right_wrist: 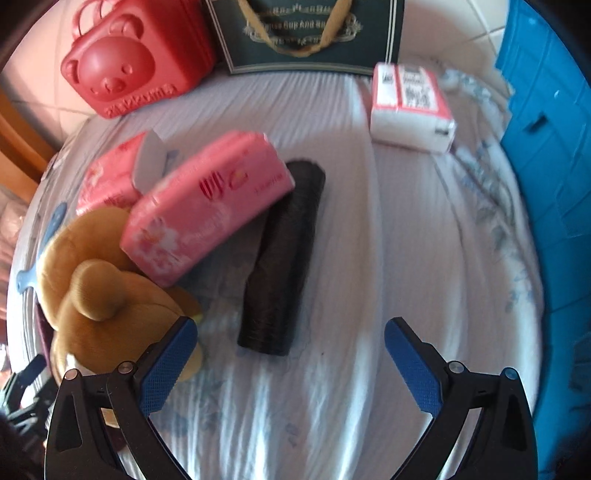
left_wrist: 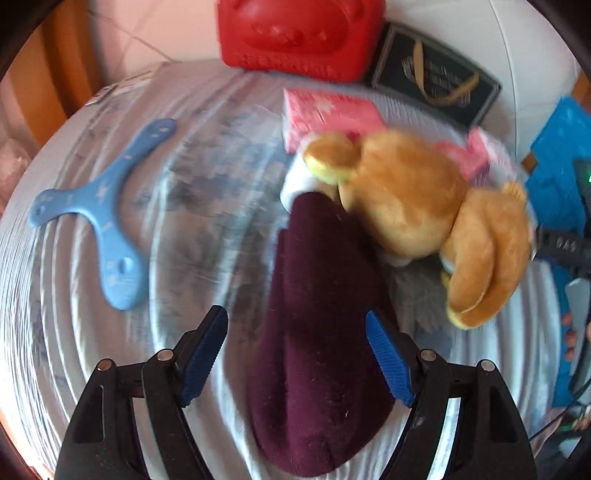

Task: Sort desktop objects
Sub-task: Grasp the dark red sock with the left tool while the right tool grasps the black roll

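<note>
progress: nothing sorted yet | left gripper [left_wrist: 295, 358]: wide open astride maroon sock [left_wrist: 321, 354]; unclamped | right gripper [right_wrist: 291, 354]: wide open, empty, above black roll [right_wrist: 282, 258] | left: plush bear [left_wrist: 424, 206], tissue packs [right_wrist: 207, 206]

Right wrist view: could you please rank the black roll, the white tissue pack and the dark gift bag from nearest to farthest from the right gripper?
From the right gripper:
1. Black roll, just ahead of the open jaws, centre.
2. White tissue pack, farther back, to the right.
3. Dark gift bag, at the far edge, upright.
</note>
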`<act>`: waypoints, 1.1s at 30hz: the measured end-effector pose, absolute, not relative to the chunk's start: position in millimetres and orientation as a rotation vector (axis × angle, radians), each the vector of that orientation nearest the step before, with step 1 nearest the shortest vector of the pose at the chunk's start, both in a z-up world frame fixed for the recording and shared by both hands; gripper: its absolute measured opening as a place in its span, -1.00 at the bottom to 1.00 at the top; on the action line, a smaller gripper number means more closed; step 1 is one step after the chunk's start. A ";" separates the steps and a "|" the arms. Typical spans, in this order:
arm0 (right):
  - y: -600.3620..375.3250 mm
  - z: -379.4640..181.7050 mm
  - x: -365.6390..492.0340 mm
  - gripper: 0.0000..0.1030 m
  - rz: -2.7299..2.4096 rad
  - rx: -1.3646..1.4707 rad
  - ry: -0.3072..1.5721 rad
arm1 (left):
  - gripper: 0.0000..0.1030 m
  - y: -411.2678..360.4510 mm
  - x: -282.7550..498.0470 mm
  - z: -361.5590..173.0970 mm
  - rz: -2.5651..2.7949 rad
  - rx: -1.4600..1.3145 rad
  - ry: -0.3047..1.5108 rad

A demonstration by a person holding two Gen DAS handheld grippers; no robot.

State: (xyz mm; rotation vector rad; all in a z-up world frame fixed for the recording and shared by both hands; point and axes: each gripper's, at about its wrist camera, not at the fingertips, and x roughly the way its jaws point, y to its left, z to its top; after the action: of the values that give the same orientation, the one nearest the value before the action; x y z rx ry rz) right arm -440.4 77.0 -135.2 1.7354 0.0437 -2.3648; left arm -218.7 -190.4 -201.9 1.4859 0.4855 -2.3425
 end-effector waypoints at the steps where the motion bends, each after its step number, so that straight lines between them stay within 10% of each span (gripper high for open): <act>1: 77.1 -138.8 -440.5 0.98 -2.361 1.745 0.048 | 0.40 -188.6 -225.0 -210.5 -2.310 1.529 0.446; 5: 77.0 -141.1 -446.7 0.63 -2.338 1.734 0.019 | -0.26 -198.9 -240.6 -221.6 -2.281 1.556 0.551; 7: 74.7 -140.9 -452.3 0.29 -2.355 1.734 0.055 | -0.32 -202.4 -249.7 -216.5 -2.277 1.529 0.514; 12: 67.8 -156.3 -472.2 0.27 -2.346 1.772 0.058 | -0.32 -208.7 -267.2 -213.0 -2.272 1.486 0.421; 16: 64.6 -166.1 -475.6 -0.28 -2.301 1.803 0.022 | -0.32 -207.3 -269.1 -214.8 -2.284 1.482 0.383; 29: 110.5 -166.7 -374.6 -0.31 -2.204 1.925 0.092 | -0.57 -182.0 -239.5 -206.7 -2.343 1.471 0.359; 33: 116.7 -164.5 -360.4 -0.27 -2.237 1.898 0.098 | 0.01 -180.2 -239.0 -220.7 -2.304 1.519 0.410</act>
State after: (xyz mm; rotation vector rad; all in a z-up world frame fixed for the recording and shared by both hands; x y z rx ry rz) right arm -360.4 116.7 -164.5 1.8982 0.0984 -2.2371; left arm -239.0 -180.2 -220.7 1.5192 0.4101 -2.3041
